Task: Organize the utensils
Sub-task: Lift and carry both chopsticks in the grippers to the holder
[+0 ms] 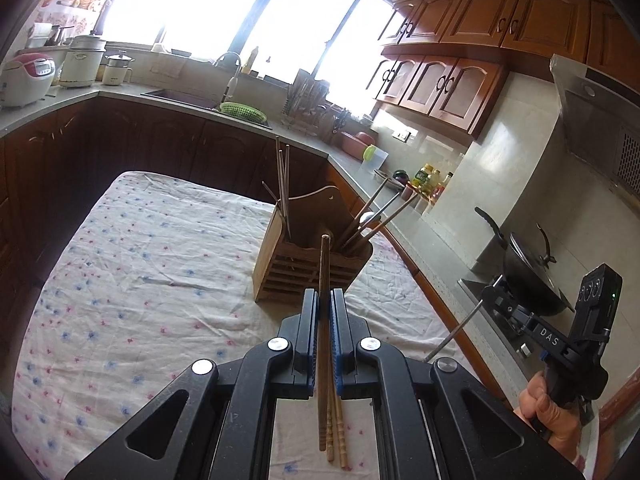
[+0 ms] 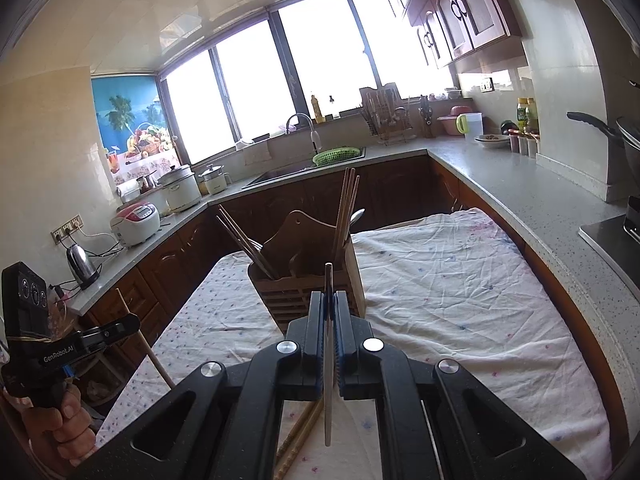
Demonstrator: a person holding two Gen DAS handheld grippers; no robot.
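A wooden utensil holder (image 1: 312, 258) (image 2: 304, 284) stands on the flowered cloth, with chopsticks and metal utensils upright in its compartments. My left gripper (image 1: 325, 294) is shut on a brown wooden chopstick (image 1: 323, 360), whose tip points at the holder. It also shows at the left of the right wrist view, where the left gripper (image 2: 132, 323) grips the chopstick (image 2: 148, 354). My right gripper (image 2: 328, 295) is shut on a thin metal utensil (image 2: 328, 408) seen edge-on. At the right of the left wrist view, the right gripper (image 1: 490, 292) holds that utensil (image 1: 452, 334). Loose chopsticks (image 1: 338, 436) (image 2: 298, 436) lie on the cloth beneath.
The cloth-covered table (image 1: 140, 280) sits inside an L-shaped counter (image 2: 520, 188). A wok (image 1: 532, 268) stands on the stove at the right. A sink with a green basket (image 2: 334, 156) is at the back. A rice cooker (image 2: 134, 224) and a kettle (image 2: 82, 266) are on the left.
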